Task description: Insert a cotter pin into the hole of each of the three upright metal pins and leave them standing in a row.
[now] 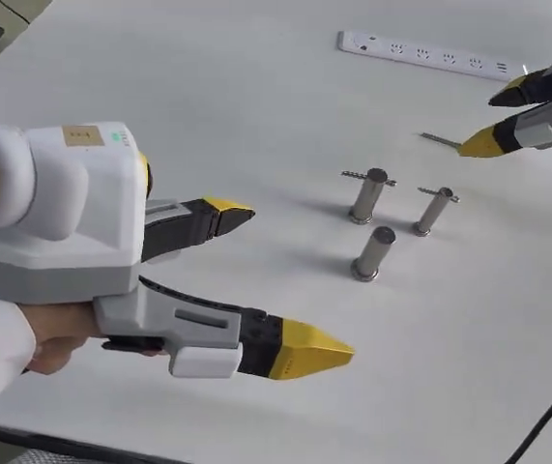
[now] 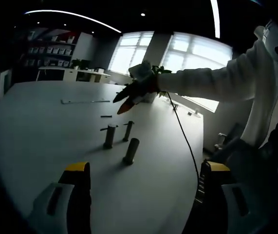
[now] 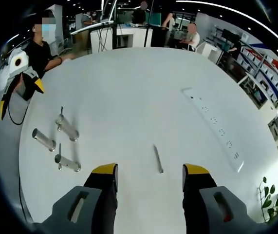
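Three grey metal pins stand close together on the white table. The far-left pin (image 1: 367, 196) and the right pin (image 1: 433, 211) each carry a cotter pin through the top. The nearest pin (image 1: 374, 253) has a bare top. A loose cotter pin (image 1: 440, 140) (image 3: 157, 158) lies flat on the table beyond them. My right gripper (image 1: 488, 121) (image 3: 150, 175) hovers open just behind that loose cotter pin, nothing between its jaws. My left gripper (image 1: 285, 280) (image 2: 143, 170) is open and empty, left of the pins and well short of them.
A white power strip (image 1: 425, 54) (image 3: 216, 129) lies along the far side of the table. A black cable (image 1: 551, 411) runs off the near right corner. People stand at benches in the background of the right gripper view.
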Action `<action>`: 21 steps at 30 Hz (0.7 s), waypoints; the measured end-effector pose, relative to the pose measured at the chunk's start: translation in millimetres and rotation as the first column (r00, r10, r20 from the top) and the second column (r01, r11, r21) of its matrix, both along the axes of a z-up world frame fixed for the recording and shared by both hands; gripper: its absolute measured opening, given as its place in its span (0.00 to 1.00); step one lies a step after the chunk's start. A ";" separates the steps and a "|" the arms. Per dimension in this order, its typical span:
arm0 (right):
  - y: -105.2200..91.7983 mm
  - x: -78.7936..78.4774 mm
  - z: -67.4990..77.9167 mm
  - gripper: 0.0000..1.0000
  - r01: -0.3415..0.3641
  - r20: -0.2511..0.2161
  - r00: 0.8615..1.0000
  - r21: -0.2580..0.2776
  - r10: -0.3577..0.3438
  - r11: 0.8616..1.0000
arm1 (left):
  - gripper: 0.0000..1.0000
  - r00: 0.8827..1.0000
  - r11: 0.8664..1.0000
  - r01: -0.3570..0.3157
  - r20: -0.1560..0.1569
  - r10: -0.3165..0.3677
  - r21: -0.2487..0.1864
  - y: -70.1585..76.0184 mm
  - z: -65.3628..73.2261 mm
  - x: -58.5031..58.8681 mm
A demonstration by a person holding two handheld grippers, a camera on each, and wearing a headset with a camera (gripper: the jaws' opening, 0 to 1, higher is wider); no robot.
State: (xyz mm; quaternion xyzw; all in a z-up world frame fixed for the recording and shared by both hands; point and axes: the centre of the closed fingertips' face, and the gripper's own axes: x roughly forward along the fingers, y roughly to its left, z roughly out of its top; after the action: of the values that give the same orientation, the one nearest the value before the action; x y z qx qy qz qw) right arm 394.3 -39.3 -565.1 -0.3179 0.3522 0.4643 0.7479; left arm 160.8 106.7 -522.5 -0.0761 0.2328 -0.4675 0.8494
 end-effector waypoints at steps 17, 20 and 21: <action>9.8 4.8 -31.1 0.27 -0.097 -0.070 0.994 -0.153 0.087 0.984 | 0.98 1.000 1.000 0.009 -0.018 -0.009 -0.012 -8.2 -2.2 -5.0; 8.0 6.1 -32.2 0.25 -0.079 -0.084 0.994 -0.177 0.065 0.981 | 0.97 1.000 1.000 0.019 -0.017 -0.019 -0.015 -10.0 -2.5 -6.7; 6.4 5.4 -34.0 0.23 -0.088 -0.087 0.994 -0.196 0.072 0.977 | 0.97 1.000 1.000 0.024 -0.020 -0.024 -0.013 -10.6 -3.4 -7.6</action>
State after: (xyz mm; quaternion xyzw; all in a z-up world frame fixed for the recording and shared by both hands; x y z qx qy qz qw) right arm 399.7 -32.9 -599.1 -0.3865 0.4130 0.4688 0.6784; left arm 153.2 96.1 -525.9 -0.0836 0.2394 -0.4783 0.8408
